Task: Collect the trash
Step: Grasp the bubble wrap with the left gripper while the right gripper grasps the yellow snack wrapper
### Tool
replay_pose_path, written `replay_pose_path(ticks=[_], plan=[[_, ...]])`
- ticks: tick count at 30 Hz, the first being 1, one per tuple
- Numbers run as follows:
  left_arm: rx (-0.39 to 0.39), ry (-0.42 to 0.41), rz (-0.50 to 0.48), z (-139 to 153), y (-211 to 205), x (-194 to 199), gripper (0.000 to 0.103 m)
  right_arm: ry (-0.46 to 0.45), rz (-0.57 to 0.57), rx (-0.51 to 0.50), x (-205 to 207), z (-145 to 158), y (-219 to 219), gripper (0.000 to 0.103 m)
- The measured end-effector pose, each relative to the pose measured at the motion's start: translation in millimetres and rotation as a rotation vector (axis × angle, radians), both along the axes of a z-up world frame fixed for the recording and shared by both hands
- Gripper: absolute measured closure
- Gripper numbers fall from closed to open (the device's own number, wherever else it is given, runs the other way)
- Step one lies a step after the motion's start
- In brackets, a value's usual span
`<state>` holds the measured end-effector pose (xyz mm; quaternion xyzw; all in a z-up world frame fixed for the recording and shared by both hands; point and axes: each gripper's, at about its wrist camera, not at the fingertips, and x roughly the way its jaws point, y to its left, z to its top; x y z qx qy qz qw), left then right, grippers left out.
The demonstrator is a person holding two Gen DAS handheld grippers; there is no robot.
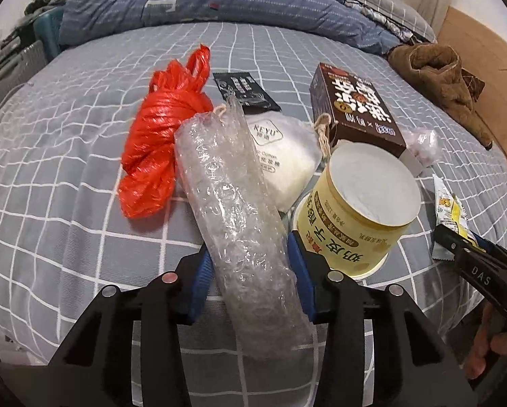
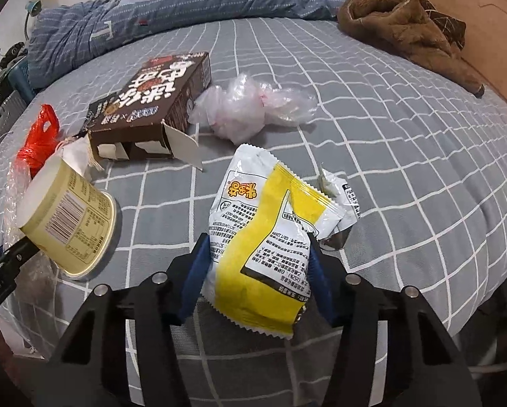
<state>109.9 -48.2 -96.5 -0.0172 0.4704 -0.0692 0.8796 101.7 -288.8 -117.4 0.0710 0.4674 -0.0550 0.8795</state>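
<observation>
Grey checked bed [image 1: 84, 203], left tool [image 1: 250, 264] pinching bubble wrap [image 1: 233, 203], right tool [image 2: 257, 264] pinching snack packet [image 2: 263, 237].

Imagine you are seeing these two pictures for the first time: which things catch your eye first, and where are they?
The bright red plastic bag stands out first, crumpled on the grey checked bedsheet, left of the clear bubble wrap clamped in the left gripper. Next comes the yellow-and-white snack packet pinched in the right gripper, with the pale yellow tub lying on its side to its left.
</observation>
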Motion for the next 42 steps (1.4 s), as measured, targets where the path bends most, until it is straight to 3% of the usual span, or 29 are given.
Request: replay_pose_path(ticks=[6,25,42], plan=[[0.000,-0.019,0.000,9,2,-2,0.061,-0.019,0.012,-0.001,-1,7,2,0.056],[0.027,-0.079,-0.011,41,5,-29,0.061,-0.090,0.043,-0.027,-21,35,14,0.057],[0.060,-0.082,-0.025,40,2,-73,0.062,-0.143,0.085,-0.026,-64,57,31,0.057]])
